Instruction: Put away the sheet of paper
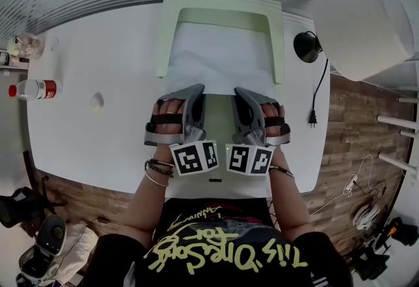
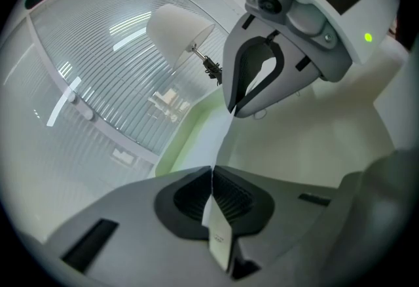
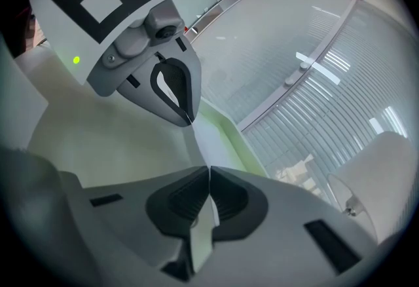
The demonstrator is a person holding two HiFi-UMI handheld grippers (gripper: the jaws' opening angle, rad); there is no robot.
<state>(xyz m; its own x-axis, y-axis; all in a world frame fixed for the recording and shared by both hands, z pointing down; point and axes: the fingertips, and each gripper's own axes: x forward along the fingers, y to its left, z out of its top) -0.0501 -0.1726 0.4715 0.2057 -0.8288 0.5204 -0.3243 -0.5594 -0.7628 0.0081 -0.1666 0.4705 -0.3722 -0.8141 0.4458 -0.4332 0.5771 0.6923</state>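
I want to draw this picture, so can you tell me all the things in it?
table: one, white, under everything
tray: one, pale green, far middle of the table
sheet of paper: one, white, partly in the tray, near edge pinched by both grippers
lamp: one, white shade and black base, far right
cable: one, black, trailing from the lamp base
bottle: one, clear with red cap, at the table's left edge
small lump: one, white, left of the tray; cannot tell what
left gripper: one, grey, shut on the paper
right gripper: one, grey, shut on the paper
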